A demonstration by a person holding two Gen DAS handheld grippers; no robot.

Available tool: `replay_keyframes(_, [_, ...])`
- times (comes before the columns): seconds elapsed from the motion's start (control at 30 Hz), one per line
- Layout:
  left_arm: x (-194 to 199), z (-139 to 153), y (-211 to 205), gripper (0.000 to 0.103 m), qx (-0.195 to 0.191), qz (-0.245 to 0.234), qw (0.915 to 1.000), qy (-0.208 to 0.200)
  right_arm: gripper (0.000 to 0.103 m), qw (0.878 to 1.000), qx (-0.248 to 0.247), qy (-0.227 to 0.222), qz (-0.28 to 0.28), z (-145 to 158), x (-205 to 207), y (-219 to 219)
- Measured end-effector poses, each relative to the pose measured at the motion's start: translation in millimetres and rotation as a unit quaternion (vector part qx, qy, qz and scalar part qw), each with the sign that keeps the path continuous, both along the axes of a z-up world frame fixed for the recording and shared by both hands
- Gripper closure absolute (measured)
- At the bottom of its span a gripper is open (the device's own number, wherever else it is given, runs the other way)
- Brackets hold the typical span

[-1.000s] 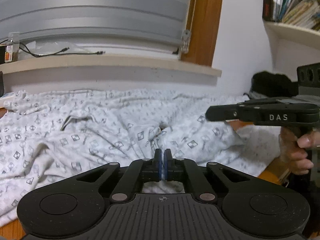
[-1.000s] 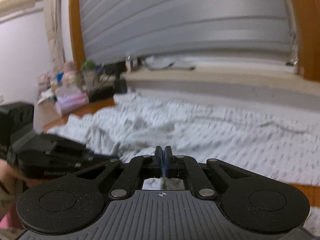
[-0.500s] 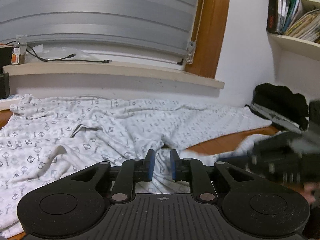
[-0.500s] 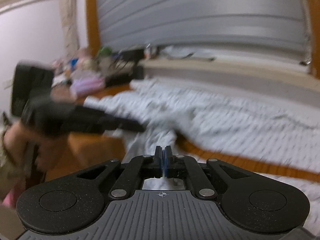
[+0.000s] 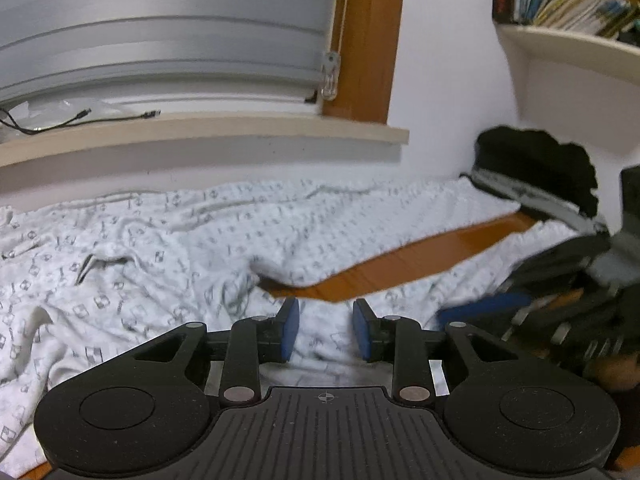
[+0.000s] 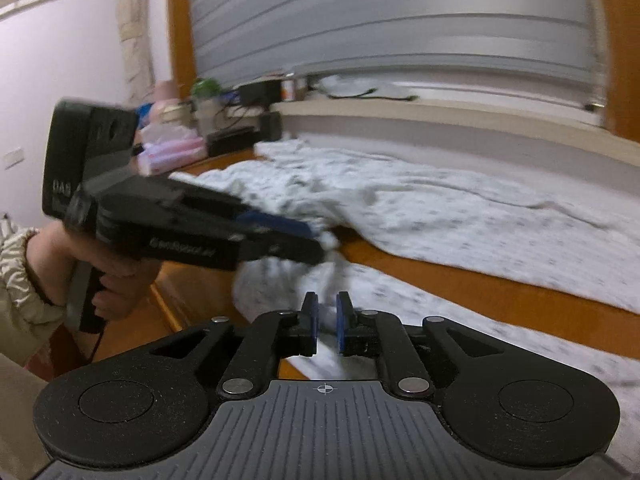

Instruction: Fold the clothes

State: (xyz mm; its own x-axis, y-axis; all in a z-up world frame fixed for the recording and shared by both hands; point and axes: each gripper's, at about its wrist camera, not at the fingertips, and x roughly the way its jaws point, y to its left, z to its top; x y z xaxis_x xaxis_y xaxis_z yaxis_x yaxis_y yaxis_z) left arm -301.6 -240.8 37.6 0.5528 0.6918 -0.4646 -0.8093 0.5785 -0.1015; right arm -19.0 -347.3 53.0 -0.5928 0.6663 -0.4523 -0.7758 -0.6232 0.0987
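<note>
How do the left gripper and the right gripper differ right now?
The left gripper has just been opening and stands wider; the right gripper has just been opening too, but shows only a narrow gap. The patterned white garment lies below the left's pads, unpinched, while it bunches between the right's. Both have blue pads.

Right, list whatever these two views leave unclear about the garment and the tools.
- Left wrist view: the right tool is motion-blurred at the right edge, so its jaws cannot be read there.
- Right wrist view: the left tool blurs over the white patterned garment; contact there is unclear.
- Both views: the garment's near part is hidden behind each tool's own body; its type cannot be told.
</note>
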Motion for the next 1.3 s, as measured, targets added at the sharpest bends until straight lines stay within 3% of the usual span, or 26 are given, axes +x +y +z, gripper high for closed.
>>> replay_keyframes(0.13, [-6, -4, 2, 0.071, -0.009, 0.010, 0.9999, -0.003, 0.083, 0.999, 0.007, -0.003, -0.051, 4, 41, -5])
replay_keyframes(0.37, [-6, -1, -2, 0.071, -0.003, 0.016, 0.9999, -0.004, 0.077, 0.994, 0.021, -0.019, -0.105, 6, 88, -7])
replay_keyframes(0.5, [-1, 6, -7, 0.071, 0.008, 0.003, 0.9999, -0.010, 0.067, 0.996, 0.028, -0.032, -0.085, 1, 85, -5])
replay_keyframes(0.7, [7, 11, -10, 0.071, 0.016, -0.012, 0.9998, -0.004, 0.066, 0.996, 0.027, -0.079, -0.032, -8, 61, 8])
replay_keyframes(0.77, [8, 10, -10, 0.071, 0.015, -0.014, 0.9998, -0.005, 0.067, 0.996, 0.026, -0.085, -0.026, -9, 57, 13])
replay_keyframes(0.8, [8, 10, -10, 0.071, 0.014, -0.015, 0.9998, -0.005, 0.080, 0.996, 0.026, -0.087, -0.024, -9, 56, 15])
replay_keyframes(0.83, [9, 10, -10, 0.071, 0.015, -0.015, 0.9998, -0.004, 0.101, 0.996, 0.024, -0.084, -0.024, -8, 57, 17])
replay_keyframes(1.07, [12, 11, -11, 0.071, 0.019, -0.023, 0.9995, -0.009, 0.101, 0.997, 0.012, -0.024, -0.072, 8, 76, 34])
replay_keyframes(1.3, [28, 11, -10, 0.071, 0.026, -0.050, 0.9984, -0.002, 0.101, 0.993, -0.025, -0.024, -0.110, 1, 77, 55])
